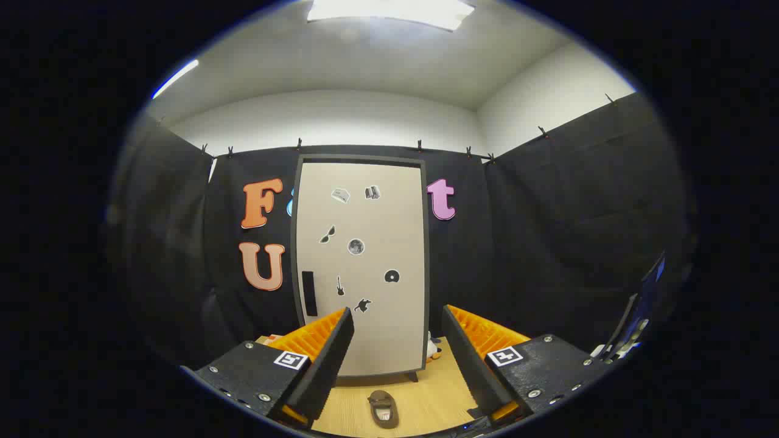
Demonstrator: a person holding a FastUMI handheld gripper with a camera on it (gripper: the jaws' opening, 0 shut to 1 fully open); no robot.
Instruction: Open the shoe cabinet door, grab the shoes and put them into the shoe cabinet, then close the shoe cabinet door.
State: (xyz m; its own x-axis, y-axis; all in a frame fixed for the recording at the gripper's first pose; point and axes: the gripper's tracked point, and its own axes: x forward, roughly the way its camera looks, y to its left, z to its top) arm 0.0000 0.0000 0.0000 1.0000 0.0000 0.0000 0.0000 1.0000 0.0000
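Ahead, shoe point(383, 409) between open gripper point(398, 359) fingers.

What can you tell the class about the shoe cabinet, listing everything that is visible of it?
The shoe cabinet stands upright on the wooden table, against the black cloth wall, beyond the open gripper. It is tall, with a pale beige door in a dark grey frame, on short legs. The door is shut, with small stickers scattered over it and a dark handle slot near one edge. A shoe lies before it, apart.

Open gripper point(398, 359) faces closed shoe cabinet point(361, 267); shoe point(383, 409) between jaws.
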